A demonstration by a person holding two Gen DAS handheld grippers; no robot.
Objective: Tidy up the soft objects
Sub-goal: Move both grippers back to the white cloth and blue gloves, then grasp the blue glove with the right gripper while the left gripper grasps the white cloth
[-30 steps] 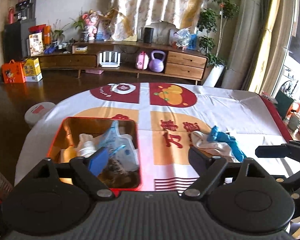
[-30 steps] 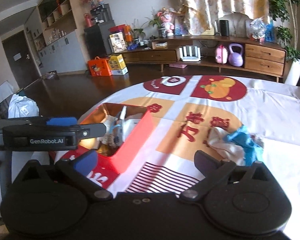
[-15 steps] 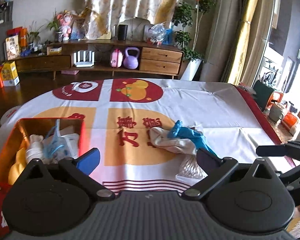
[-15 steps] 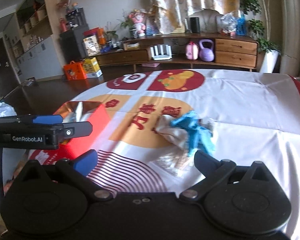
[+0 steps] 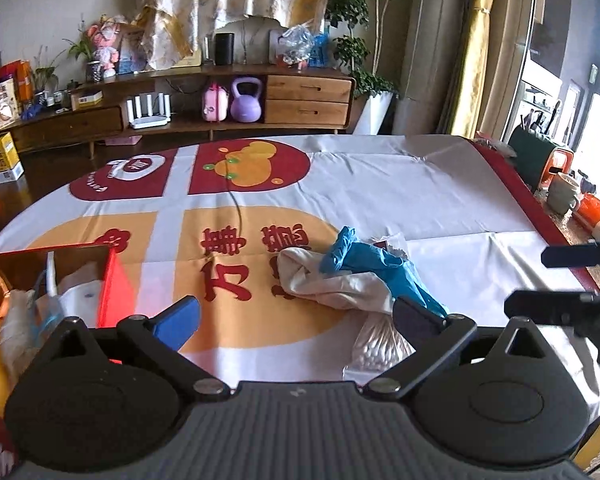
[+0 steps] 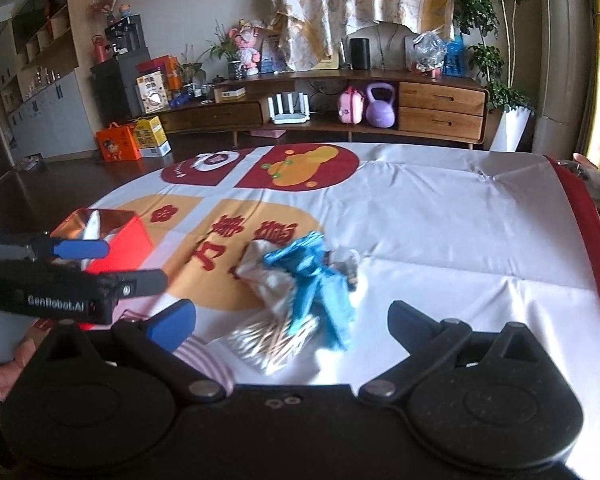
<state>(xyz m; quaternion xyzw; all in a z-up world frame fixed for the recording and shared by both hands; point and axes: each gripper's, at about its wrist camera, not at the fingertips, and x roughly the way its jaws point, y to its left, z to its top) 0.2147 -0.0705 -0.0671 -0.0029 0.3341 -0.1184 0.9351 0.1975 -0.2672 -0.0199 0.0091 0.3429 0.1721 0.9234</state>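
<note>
A crumpled blue glove (image 5: 376, 264) lies over a white cloth (image 5: 332, 284) in the middle of the table, with a clear bag of cotton swabs (image 5: 376, 344) at their near side. My left gripper (image 5: 296, 318) is open and empty, just short of this pile. A red box (image 5: 112, 280) with several soft items in it stands at the left. In the right wrist view the same blue glove (image 6: 312, 276), white cloth (image 6: 264, 268) and swab bag (image 6: 276, 340) lie ahead of my right gripper (image 6: 292, 320), which is open and holds nothing. The red box (image 6: 120, 240) sits left.
A printed tablecloth (image 5: 380, 184) covers the table, with a red border (image 6: 588, 216) at its right edge. Mugs and an orange item (image 5: 564, 196) stand beyond that edge. A wooden sideboard (image 6: 440, 108) lines the back wall. A person's hand (image 6: 8, 376) shows at the lower left.
Both views have swung right: the glove pile has come to the centre and nearer, the red box has slid to the left edge. The left jaws have spread a little wider.
</note>
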